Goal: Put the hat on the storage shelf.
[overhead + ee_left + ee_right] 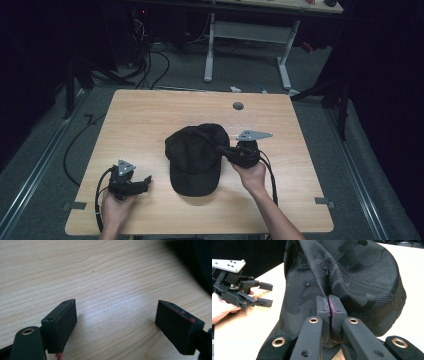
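A black cap lies in the middle of the wooden table, brim toward the person. My right gripper comes at it from the right and is shut on a pinched fold of the cap's fabric, jaws pressed together on the cloth. My left gripper rests low near the table's front left, apart from the cap, open with bare wood between its fingers. In the right gripper view the left gripper stands open beside the cap.
A round grommet hole sits near the table's far edge. Beyond the table are a white desk frame and cables on the floor. Tape marks lie at the table's front corners.
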Demonstrator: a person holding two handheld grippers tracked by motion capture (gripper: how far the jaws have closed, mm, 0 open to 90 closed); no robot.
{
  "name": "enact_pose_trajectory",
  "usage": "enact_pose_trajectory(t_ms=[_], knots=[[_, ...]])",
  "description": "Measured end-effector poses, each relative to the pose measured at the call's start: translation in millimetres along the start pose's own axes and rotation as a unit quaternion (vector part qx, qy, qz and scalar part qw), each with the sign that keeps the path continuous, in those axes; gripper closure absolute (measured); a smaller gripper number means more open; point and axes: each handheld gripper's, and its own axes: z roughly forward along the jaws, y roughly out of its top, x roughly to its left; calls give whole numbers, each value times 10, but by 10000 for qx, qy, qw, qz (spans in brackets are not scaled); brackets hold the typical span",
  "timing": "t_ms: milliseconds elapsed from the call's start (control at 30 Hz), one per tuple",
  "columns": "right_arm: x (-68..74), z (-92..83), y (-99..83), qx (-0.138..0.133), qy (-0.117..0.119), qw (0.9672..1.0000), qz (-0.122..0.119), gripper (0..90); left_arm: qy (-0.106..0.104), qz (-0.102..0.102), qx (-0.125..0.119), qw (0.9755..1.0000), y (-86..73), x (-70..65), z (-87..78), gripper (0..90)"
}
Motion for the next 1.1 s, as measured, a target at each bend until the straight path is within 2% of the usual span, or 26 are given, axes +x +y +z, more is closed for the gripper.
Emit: enact_pose_trajectory(t_ms=[67,133,267,367,433,567,667,733,767,800,833,867,900,933,1100], knots=[[-11,-63,-7,-70,-30,10000,-40,885,9,-5,22,10000,8,3,-1,187],[-22,-151,-19,-139,-59,9999,-44,885,-103,-60,35,9999,24,15,-4,196],[-55,-288,-42,-216,-91,9997,-11,885,-433,-129,135,9989,77,14,-6,205],[-73,-414,-66,-278,-161,9995,-12,885,-677,-135,43,9976,101,-23,-22,217],[-80,-484,-78,-314,-197,9993,-8,885,-915,-125,-18,9957,130,-67,-43,218],[-89,-627,-99,-432,-237,9988,-7,885,-1454,-116,-206,9891,216,-172,-85,212],[-91,-716,-121,-511,-234,9984,6,885,-1791,-74,-238,9835,299,-253,-95,213],[-89,-768,-144,-548,-232,9982,30,885,-2015,-6,-221,9792,358,-321,-89,210],[-87,-790,-156,-567,-227,9981,32,885,-2158,34,-218,9762,391,-364,-81,209],[-87,-790,-156,-567,-227,9981,32,885,-2158,34,-218,9762,391,-364,-81,207],[-82,-828,-181,-583,-218,9981,34,885,-2350,71,-201,9718,439,-425,-69,205],[-79,-844,-192,-593,-210,9980,33,885,-2350,71,-201,9718,439,-425,-69,203],[-75,-854,-202,-611,-191,9979,28,885,-2526,143,-182,9673,498,-505,-46,204],[-70,-867,-212,-612,-174,9980,20,885,-2599,177,-168,9653,525,-537,-32,203],[-35,-882,-226,-603,-93,9981,-46,884,-2823,325,-110,9587,640,-672,41,200]])
